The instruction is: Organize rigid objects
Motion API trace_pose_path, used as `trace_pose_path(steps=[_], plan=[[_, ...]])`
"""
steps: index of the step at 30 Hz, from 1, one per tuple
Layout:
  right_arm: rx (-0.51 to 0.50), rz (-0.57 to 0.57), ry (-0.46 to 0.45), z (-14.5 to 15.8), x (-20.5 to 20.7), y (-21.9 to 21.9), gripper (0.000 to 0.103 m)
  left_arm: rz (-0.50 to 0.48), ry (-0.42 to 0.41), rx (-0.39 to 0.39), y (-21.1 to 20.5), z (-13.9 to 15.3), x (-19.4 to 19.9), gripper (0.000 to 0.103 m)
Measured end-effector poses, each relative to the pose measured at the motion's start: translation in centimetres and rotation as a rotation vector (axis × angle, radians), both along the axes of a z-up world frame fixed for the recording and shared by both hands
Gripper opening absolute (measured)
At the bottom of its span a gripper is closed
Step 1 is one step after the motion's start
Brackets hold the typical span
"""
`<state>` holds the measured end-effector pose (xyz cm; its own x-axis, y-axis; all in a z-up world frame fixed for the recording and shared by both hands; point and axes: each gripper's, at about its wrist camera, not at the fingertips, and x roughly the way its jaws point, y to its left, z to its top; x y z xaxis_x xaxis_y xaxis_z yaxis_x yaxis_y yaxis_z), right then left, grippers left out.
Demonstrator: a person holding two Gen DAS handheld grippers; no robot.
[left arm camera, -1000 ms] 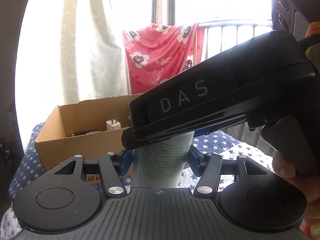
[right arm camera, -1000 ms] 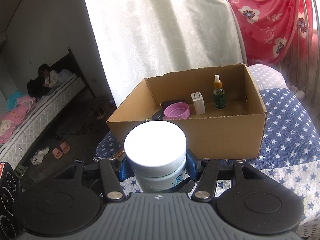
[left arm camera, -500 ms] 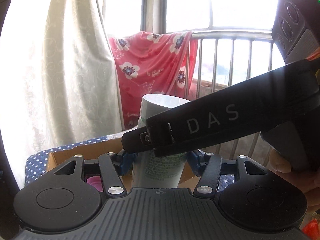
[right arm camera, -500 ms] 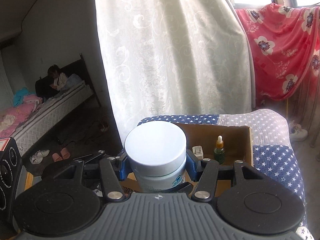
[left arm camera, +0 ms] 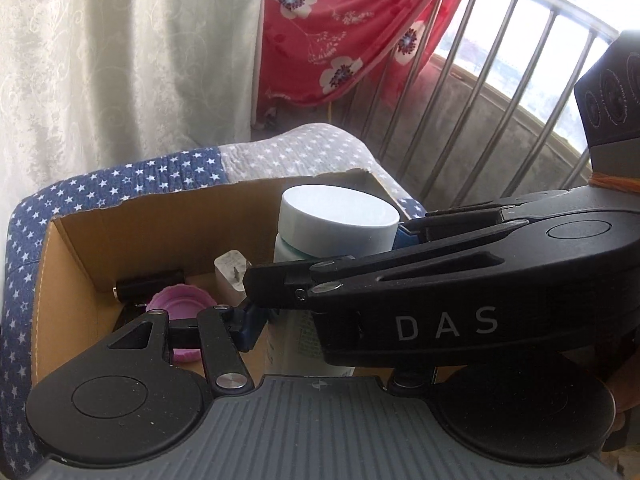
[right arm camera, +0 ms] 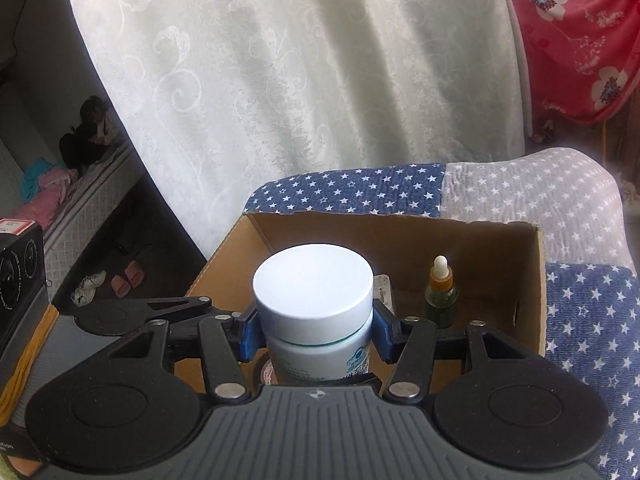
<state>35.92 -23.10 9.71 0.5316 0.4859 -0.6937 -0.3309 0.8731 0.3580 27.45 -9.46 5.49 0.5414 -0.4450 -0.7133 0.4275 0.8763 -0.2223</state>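
Right wrist view: my right tool [right arm camera: 316, 334] grips a white-lidded jar [right arm camera: 314, 304] over the cardboard box [right arm camera: 538, 280], which already holds a dropper bottle [right arm camera: 440, 296], charger [left arm camera: 230, 274] and pink cap [left arm camera: 182, 304]. My left tool [left arm camera: 316, 320] grips a pale bottle [left arm camera: 298, 344]. Both still need setting inside.

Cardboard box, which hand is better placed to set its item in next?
Right. The right gripper holds its white-capped jar over the cardboard box opening, and it crosses above the left gripper, blocking that one's bottle.
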Motion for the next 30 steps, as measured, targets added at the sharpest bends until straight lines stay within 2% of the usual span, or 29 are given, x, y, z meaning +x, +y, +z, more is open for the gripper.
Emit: trace_pose_path(steps=[6,15,20,25,30], plan=[[-0.024,-0.001,0.069,-2.7,2.6,0.3,0.057,0.032,0.101,-0.006,0.2,0.3,1.6,0.058],[-0.110,0.025,0.075,-4.4,3.5,2.1,0.057,0.055,0.152,0.037,0.4,-1.4,2.5,0.060],[-0.146,0.035,0.072,-4.7,3.4,2.6,0.057,0.047,0.159,0.044,1.1,-1.6,2.1,0.061],[-0.182,0.052,0.024,-3.7,2.9,3.2,0.056,0.034,0.148,0.025,1.1,-1.3,1.4,0.061],[-0.183,0.051,0.017,-3.4,2.9,3.3,0.056,0.040,0.143,0.014,1.4,-1.2,1.2,0.061]])
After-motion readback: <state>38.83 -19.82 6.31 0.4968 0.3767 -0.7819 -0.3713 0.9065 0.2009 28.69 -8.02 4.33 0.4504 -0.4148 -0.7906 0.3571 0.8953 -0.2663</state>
